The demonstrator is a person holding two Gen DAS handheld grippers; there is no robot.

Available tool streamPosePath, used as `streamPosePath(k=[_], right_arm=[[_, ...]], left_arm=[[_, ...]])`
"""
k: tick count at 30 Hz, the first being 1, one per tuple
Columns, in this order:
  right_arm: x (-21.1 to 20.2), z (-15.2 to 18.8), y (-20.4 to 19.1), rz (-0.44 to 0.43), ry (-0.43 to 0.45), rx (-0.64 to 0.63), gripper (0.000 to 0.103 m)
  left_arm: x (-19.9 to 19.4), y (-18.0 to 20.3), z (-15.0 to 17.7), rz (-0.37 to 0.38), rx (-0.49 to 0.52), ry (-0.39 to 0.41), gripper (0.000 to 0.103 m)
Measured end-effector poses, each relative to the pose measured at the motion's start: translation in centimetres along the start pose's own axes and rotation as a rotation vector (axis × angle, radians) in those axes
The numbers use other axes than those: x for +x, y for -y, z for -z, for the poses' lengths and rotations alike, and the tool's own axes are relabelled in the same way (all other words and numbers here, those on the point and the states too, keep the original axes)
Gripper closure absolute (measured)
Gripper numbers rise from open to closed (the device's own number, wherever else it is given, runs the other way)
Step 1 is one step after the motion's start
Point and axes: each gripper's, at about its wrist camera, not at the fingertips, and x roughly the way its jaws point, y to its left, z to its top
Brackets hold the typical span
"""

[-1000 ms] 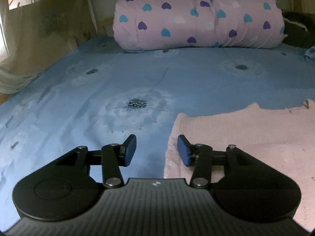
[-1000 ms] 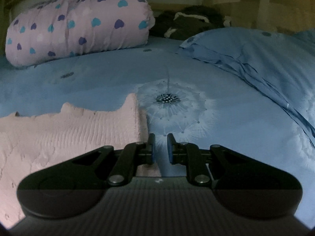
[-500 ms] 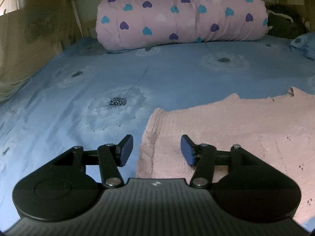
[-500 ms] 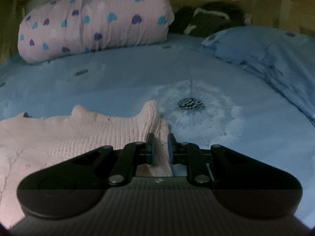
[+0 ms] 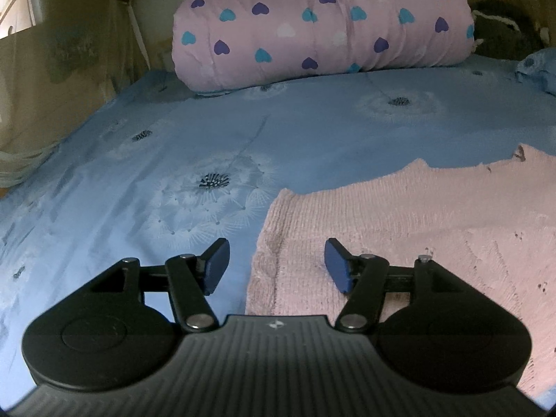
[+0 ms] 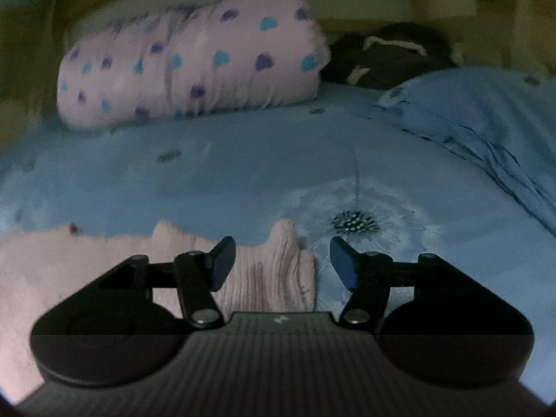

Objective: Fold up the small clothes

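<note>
I see a bed [image 5: 312, 132] covered by a blue sheet printed with pale dandelion heads. Directly on it: a pink knit garment [image 5: 417, 229] lying flat at the near side, its ribbed edge toward me in the right wrist view. At the far end rests a rolled pink quilt with hearts [image 5: 323, 24]. Beside it, a dark bundle [image 6: 389, 55]; I cannot identify it. A blue pillow [image 6: 479, 114] lies on the right.

Home bedroom: bed with blue dandelion sheet [image 5: 312, 132], heart-print rolled quilt [image 5: 323, 24].
</note>
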Motion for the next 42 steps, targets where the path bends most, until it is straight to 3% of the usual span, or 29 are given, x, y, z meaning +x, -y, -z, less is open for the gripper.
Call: streamPosePath(k=[1, 2, 3, 6, 10, 16, 22, 29, 34, 40, 42], right_arm=[[0.8, 0.1, -0.2, -0.016, -0.037, -0.024, 0.079], [1.5, 0.0, -0.2, -0.019, -0.063, -0.031, 0.092], [2.1, -0.1, -0.2, -0.002, -0.075, -0.030, 0.094], [3.5, -0.1, 0.5, 0.102, -0.047, -0.038, 0.094], [5.4, 0.5, 0.8, 0.210, -0.080, -0.091, 0.094], [2.0, -0.3, 2.5, 0.150, -0.042, 0.042, 0.091], [-4.7, -0.6, 0.9, 0.068, 0.003, -0.023, 0.091], [-9.4, 2.4, -2.2, -0.070, -0.106, -0.082, 0.091], [-9.1, 5.5, -2.9, -0.053, -0.194, -0.074, 0.091], [-9.3, 6.1, -2.0, -0.034, -0.145, 0.048, 0.093], [-10.1, 6.2, -2.0, -0.027, -0.123, 0.075, 0.084]], left_arm=[[0.0, 0.0, 0.0, 0.001, 0.000, 0.000, 0.036], [0.0, 0.0, 0.0, 0.000, -0.002, -0.001, 0.036], [0.1, 0.0, 0.1, 0.000, -0.004, -0.003, 0.036], [0.3, -0.1, 0.1, -0.006, -0.010, -0.007, 0.033], [0.3, -0.5, 0.0, -0.003, -0.034, -0.015, 0.033], [-0.5, -0.6, -0.4, 0.026, -0.049, -0.020, 0.033], [-2.1, 0.0, -0.6, 0.100, -0.045, -0.036, 0.033], [-3.6, 1.0, 0.4, 0.145, 0.013, -0.047, 0.033], [-2.9, 1.4, 1.1, 0.152, 0.024, -0.083, 0.032], [-4.3, 1.5, 0.6, 0.155, 0.054, -0.065, 0.032], [-5.3, 1.2, 0.4, 0.171, 0.059, -0.061, 0.032]])
